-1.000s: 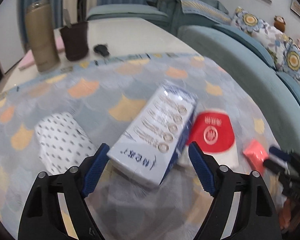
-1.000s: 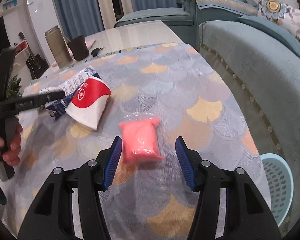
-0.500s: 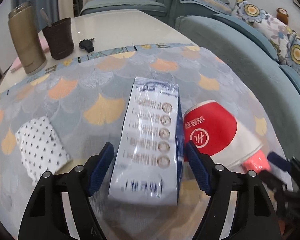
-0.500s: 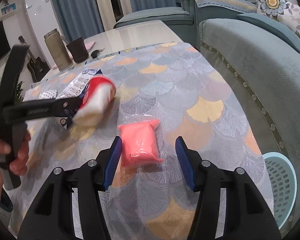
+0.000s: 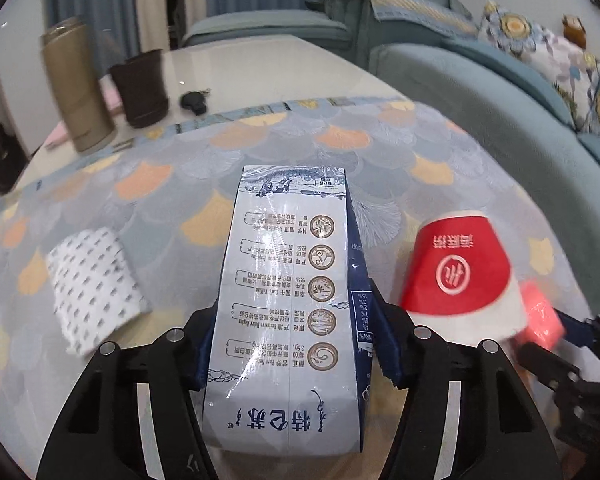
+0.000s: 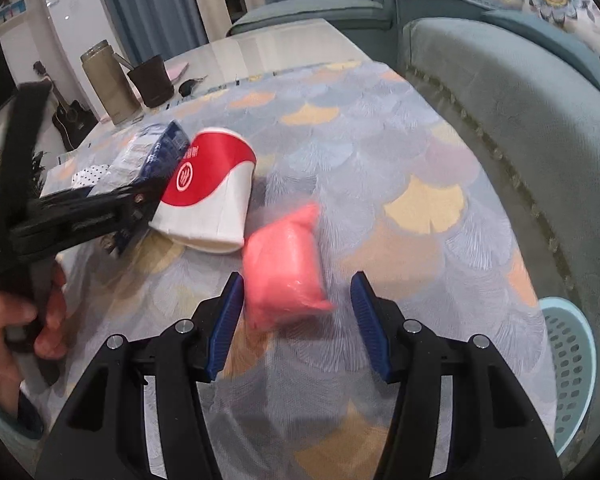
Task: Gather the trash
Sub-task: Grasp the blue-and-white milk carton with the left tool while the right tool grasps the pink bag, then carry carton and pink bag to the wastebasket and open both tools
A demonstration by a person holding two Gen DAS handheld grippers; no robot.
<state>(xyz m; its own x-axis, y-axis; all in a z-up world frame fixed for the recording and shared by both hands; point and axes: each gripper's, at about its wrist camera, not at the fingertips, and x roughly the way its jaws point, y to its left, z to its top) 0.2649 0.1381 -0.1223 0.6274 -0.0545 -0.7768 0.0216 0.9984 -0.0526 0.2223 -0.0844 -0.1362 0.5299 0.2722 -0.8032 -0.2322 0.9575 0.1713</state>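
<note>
Milk carton point(image 5: 288, 312) "特仑苏" | left gripper point(image 5: 290, 344) clamps it

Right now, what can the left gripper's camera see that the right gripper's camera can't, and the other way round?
Only the left camera shows the printed top of the milk carton between the left gripper fingers, apparently gripped. Only the right camera shows the blue basket, guitar and the open right gripper. Both show the red cup, pink packet, dotted packet and tumbler.
</note>
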